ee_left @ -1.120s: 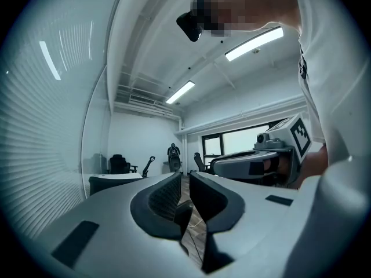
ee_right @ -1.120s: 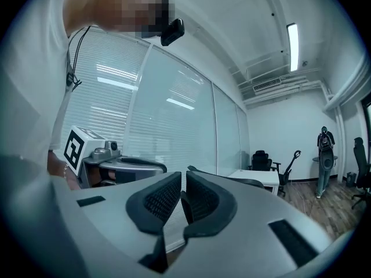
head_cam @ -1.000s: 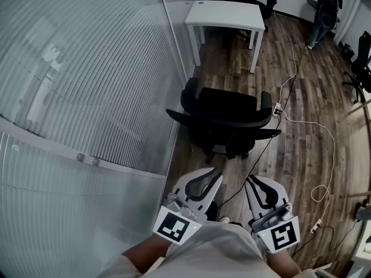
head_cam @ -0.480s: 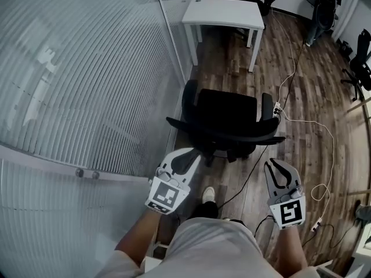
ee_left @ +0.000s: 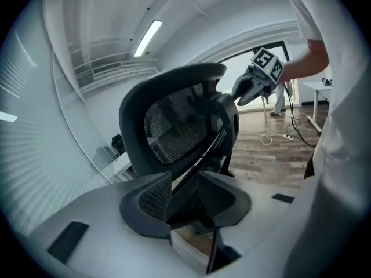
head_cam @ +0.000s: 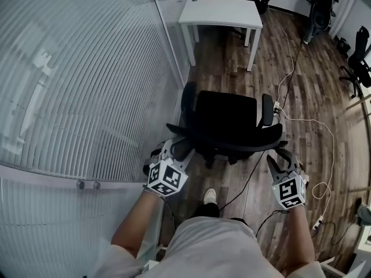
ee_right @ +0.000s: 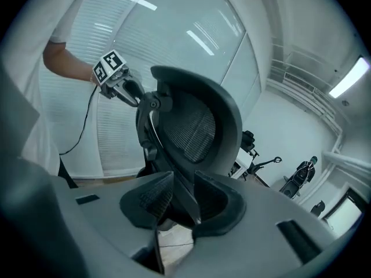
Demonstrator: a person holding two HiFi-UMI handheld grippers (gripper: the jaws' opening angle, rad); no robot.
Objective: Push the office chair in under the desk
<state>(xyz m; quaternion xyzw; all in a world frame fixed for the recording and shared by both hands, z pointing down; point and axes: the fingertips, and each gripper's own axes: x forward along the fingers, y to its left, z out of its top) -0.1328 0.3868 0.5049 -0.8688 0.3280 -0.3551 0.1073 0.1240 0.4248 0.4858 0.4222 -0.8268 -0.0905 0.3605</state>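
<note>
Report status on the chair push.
Jaws of left gripper and right gripper just been opening, office chair backrest edges between them. Chair short of desk. White cable on floor alongside.

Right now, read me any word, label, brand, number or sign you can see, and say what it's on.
None: no readable text in any view.
The left cube and right cube carry only black-and-white square marker patterns, not letters.
The chair and desk show no label or brand.
</note>
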